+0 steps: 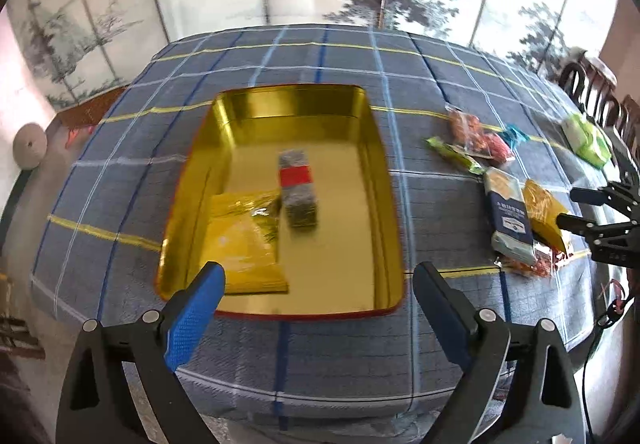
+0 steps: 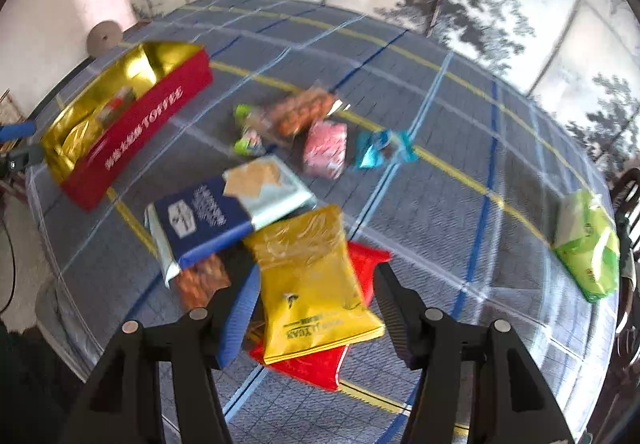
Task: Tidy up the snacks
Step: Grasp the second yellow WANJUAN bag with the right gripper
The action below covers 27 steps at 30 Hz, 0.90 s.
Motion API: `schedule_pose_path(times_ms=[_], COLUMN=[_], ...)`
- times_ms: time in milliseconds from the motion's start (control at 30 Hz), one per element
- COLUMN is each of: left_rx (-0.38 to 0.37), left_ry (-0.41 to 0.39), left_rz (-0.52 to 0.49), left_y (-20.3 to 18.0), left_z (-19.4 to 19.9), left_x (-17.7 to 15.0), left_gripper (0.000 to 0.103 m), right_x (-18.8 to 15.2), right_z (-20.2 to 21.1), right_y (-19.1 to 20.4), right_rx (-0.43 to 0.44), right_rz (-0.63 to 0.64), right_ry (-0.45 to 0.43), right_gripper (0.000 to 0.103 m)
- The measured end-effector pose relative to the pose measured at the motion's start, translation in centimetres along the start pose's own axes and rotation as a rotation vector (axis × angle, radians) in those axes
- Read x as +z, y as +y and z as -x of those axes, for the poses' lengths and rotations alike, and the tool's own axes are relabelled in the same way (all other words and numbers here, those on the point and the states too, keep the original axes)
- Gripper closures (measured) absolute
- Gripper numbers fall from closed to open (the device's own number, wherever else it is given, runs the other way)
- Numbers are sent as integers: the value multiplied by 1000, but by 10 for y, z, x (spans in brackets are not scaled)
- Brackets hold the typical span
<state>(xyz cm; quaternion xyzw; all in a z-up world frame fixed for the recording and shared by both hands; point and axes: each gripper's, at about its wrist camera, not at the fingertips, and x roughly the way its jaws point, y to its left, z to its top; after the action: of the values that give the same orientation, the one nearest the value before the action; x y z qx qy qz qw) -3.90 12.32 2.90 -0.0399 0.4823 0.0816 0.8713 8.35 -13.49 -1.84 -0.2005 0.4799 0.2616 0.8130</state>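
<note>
Both claws, left [image 1: 316,284] and right [image 2: 316,304], agape, empty; bare cloth [image 2: 460,203] beyond yellow packet [image 2: 312,284].

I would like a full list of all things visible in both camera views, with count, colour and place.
tin box: 1, gold inside, red outside, on the tablecloth
yellow packet: 1, inside the tin, near corner
dark packet with red band: 1, inside the tin, middle
yellow snack bag: 1, in the loose pile, atop a red packet
blue and white packet: 1, beside the yellow bag
green packet: 1, apart, far right
small wrapped snacks: several, orange, pink, blue, green, mid-table
tablecloth: 1, blue-grey check
left gripper: open, over the tin
right gripper: open, around the yellow bag
</note>
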Motion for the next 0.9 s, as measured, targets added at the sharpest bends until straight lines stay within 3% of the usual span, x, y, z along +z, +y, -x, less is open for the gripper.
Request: schedule_pose_path(times_ms=[233, 367, 633, 900], left_rx=[-26, -34, -57, -58], left_ry=[19, 32, 48, 29], left_rz=[-43, -77, -146, -189], left_y=[-28, -45, -75, -92], left_z=[-12, -20, -34, -39], left_x=[8, 11, 17, 23], left_gripper=[9, 9, 9, 9], right_x=[-2, -3, -5, -10], right_z=[-26, -29, -33, -28], right_y=[6, 4, 13, 6], right_rx=[3, 27, -9, 15], right_rz=[77, 63, 136, 88], right_ry=[48, 40, 39, -8], right_gripper=[41, 41, 41, 46])
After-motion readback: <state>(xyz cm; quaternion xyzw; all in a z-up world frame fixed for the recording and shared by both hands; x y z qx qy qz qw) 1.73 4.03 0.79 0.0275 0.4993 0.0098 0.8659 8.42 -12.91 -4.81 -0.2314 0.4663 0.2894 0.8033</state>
